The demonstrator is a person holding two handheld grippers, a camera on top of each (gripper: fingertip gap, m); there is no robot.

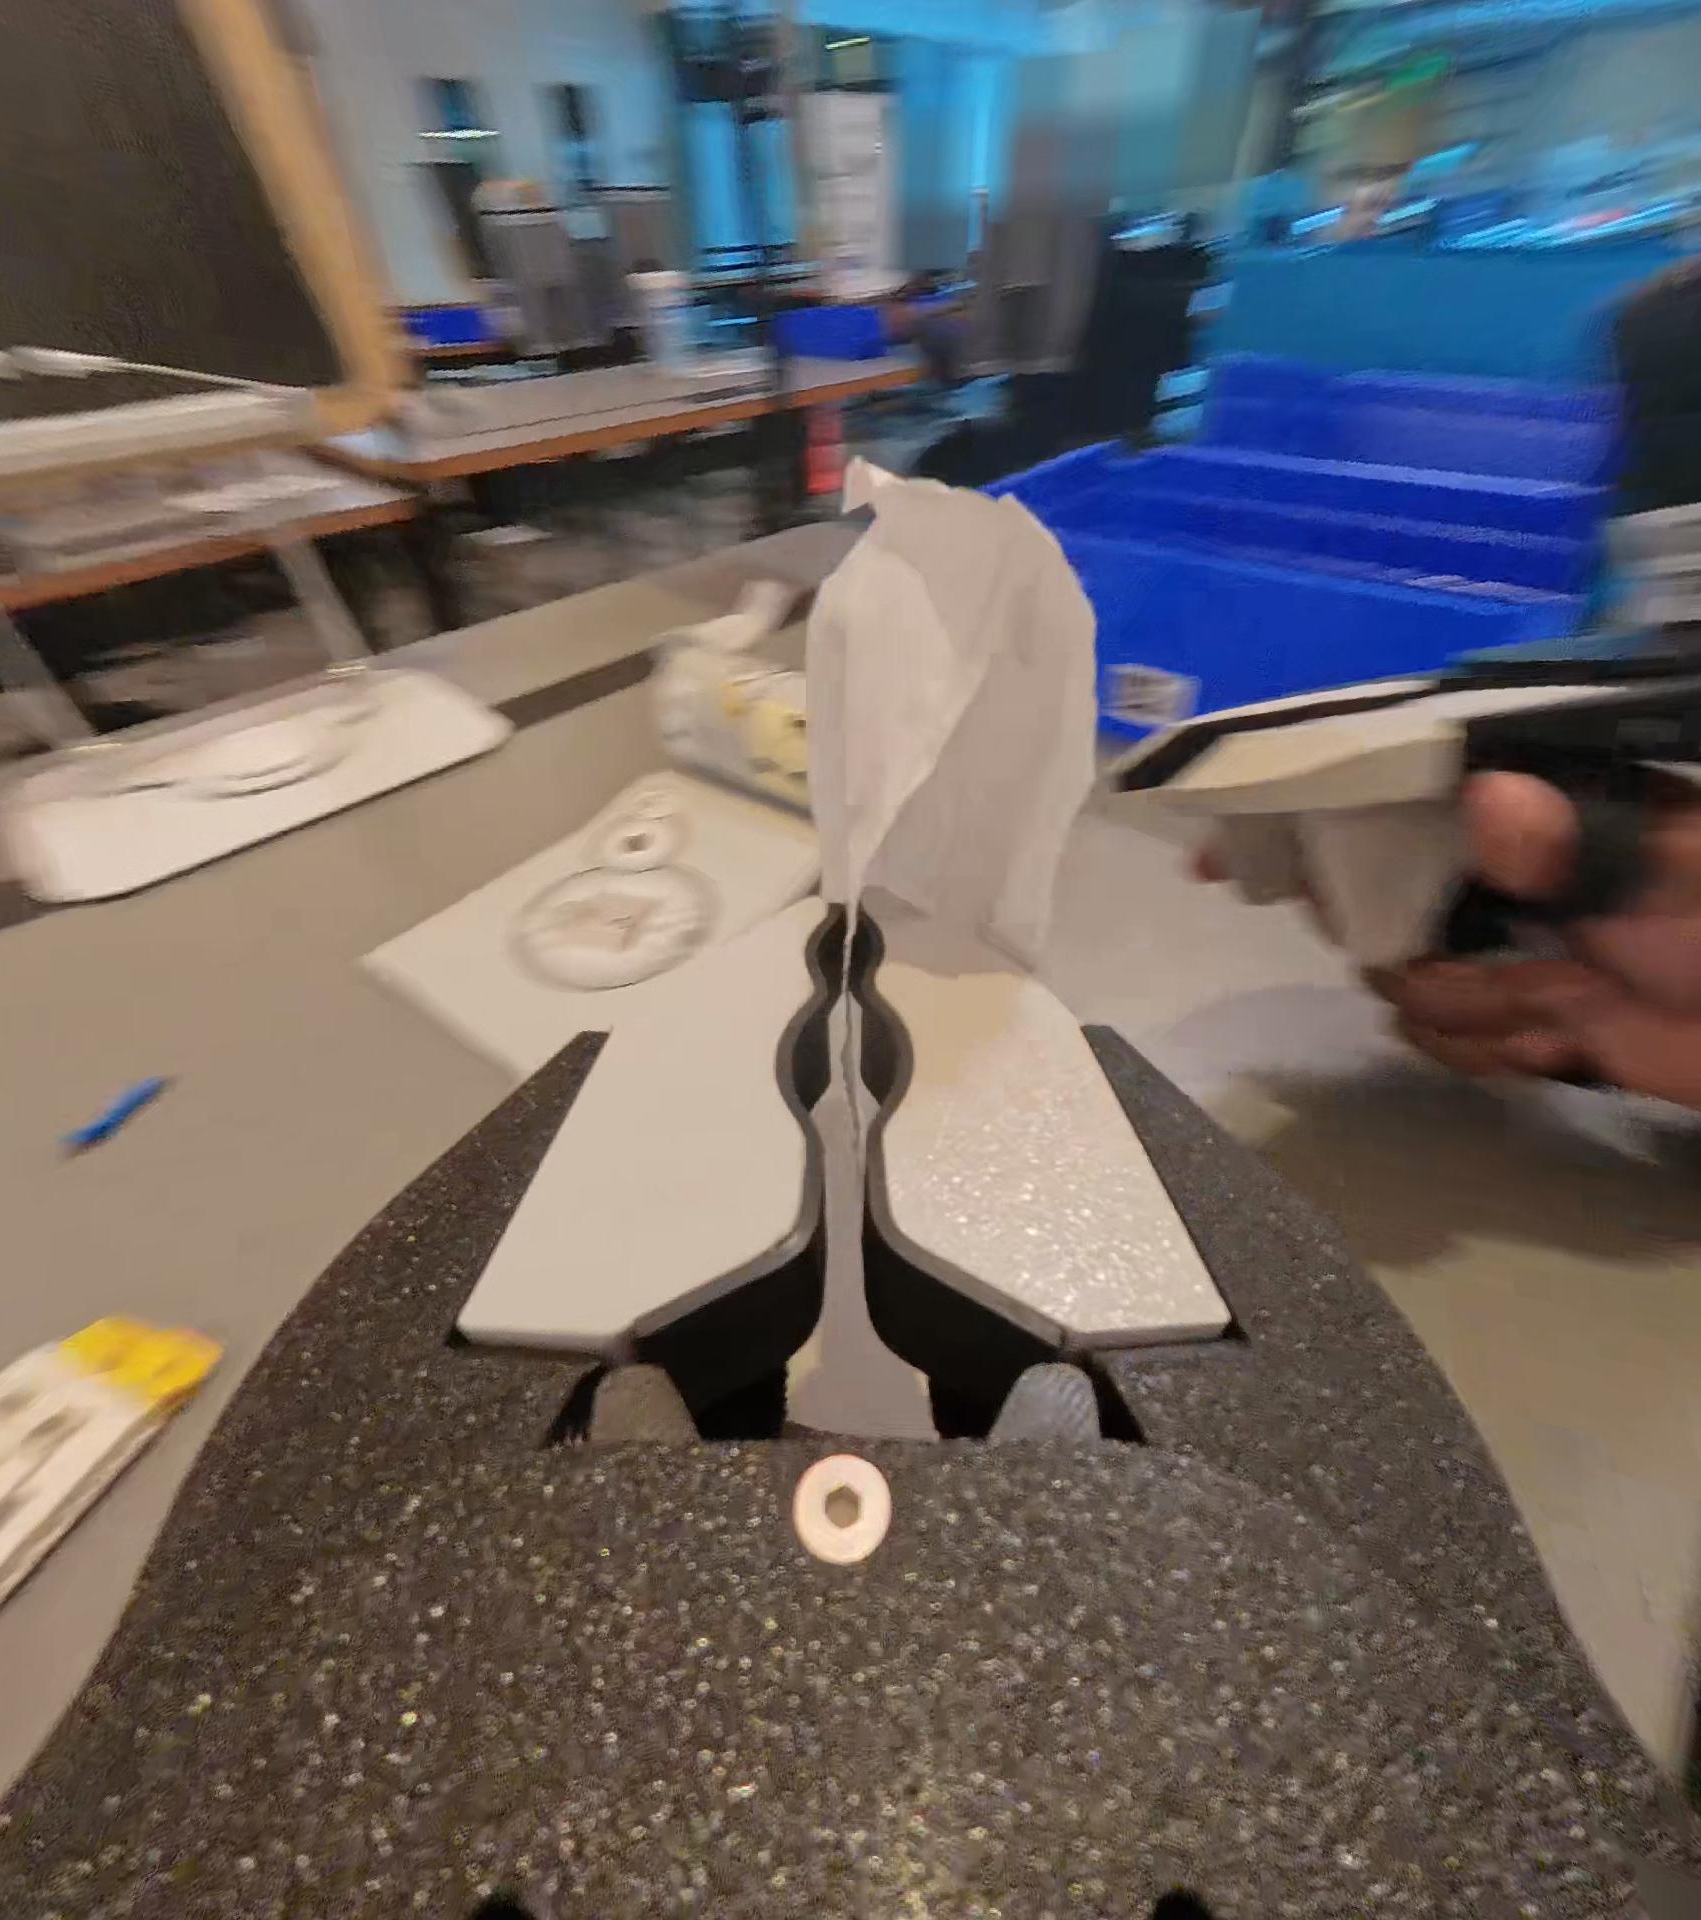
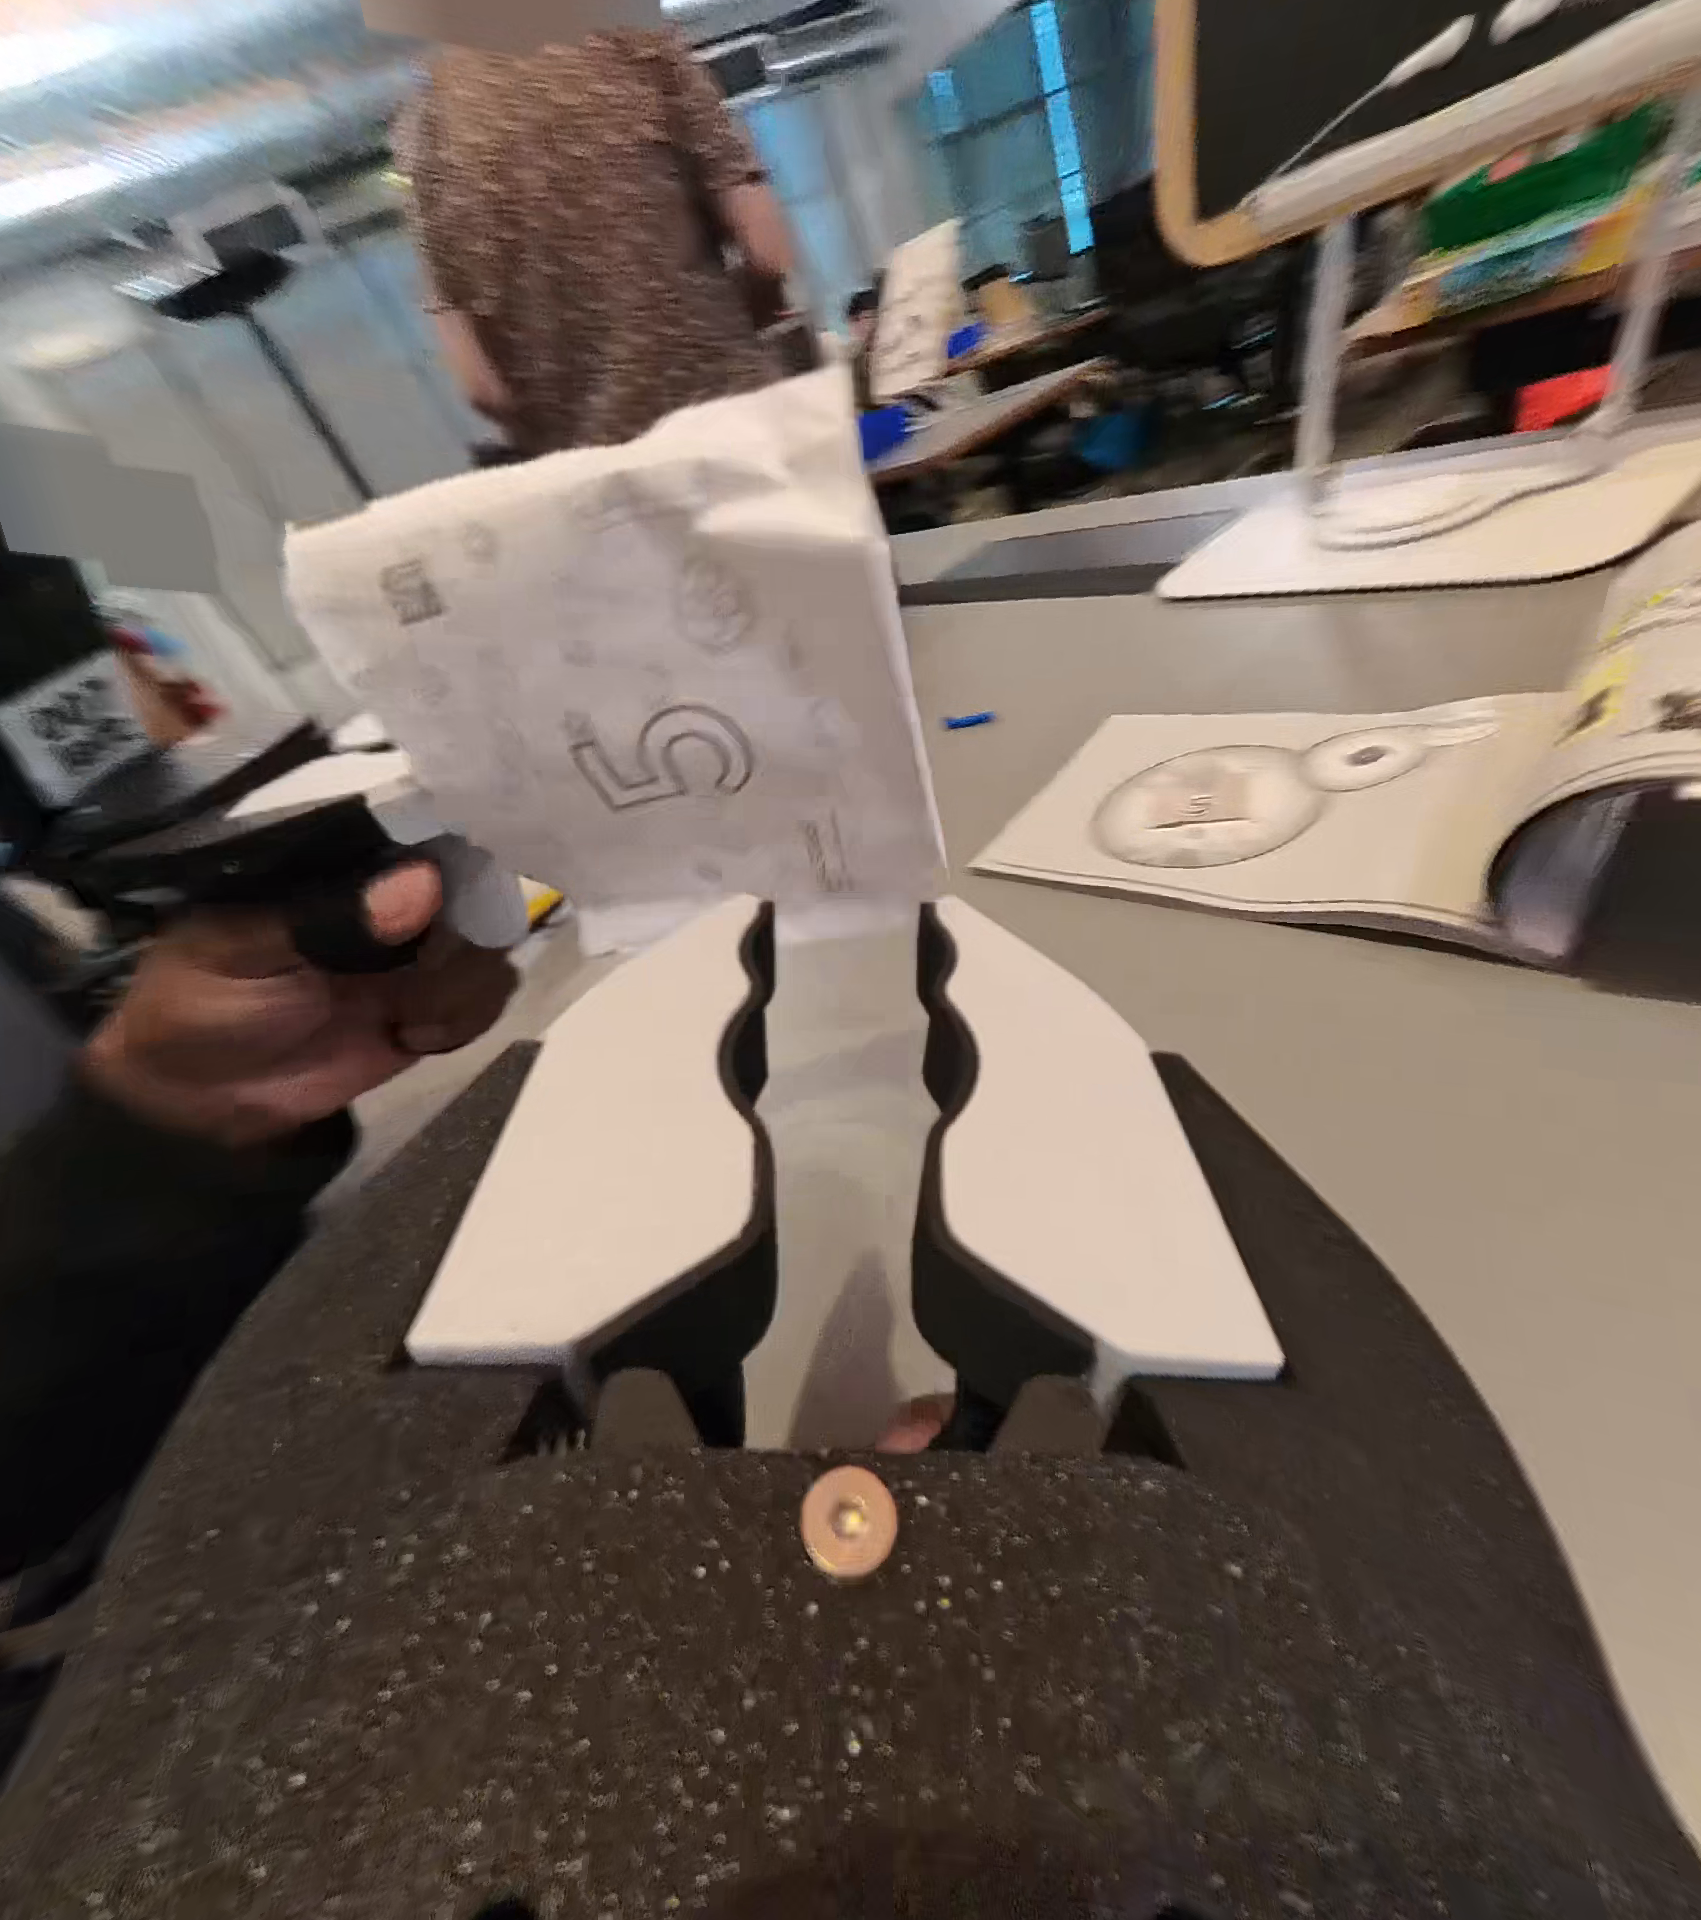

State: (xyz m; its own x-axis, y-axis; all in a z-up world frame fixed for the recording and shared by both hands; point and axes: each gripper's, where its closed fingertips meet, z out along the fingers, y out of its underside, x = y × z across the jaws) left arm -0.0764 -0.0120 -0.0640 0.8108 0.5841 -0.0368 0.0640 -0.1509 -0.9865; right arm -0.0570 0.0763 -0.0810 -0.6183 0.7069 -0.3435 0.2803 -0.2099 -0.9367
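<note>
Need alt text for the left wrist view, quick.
The left gripper has its fingers shut on a thin white paper napkin that stands above a grey table. At right, a hand holds the other gripper beside the napkin.

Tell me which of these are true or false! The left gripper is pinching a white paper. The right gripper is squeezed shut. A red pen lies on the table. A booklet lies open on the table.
1. The left gripper pinches a white paper napkin: true.
2. The right gripper is squeezed shut: false, its fingers stand apart, with the napkin's edge just beyond them.
3. A red pen lies on the table: false, the small thing is blue.
4. An open booklet lies on the table: true.
</note>
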